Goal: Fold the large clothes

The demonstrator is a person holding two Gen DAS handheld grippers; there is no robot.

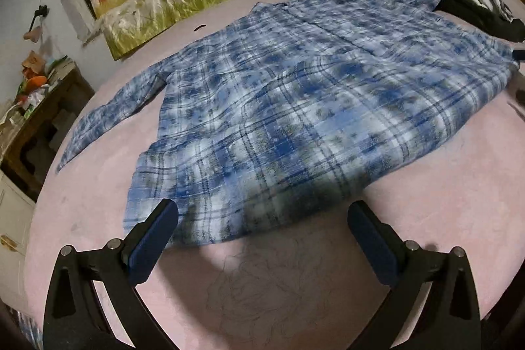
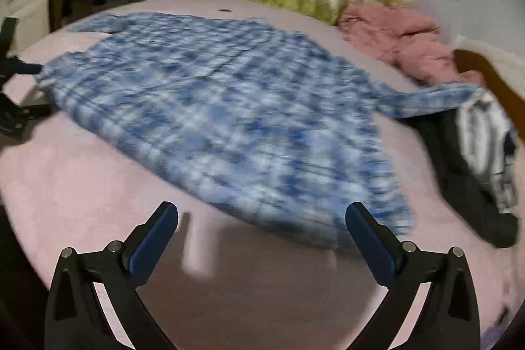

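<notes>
While spread flat on the pink bed [image 1: 410, 218] with hem near and collar far, plaid shirt [image 1: 279, 107] just ahead of left gripper [image 1: 262, 218], long axis running away and rightward. Right gripper [image 2: 262, 218] by the hem's right corner; both wide open, holding nothing. No legible writing or brand.
</notes>
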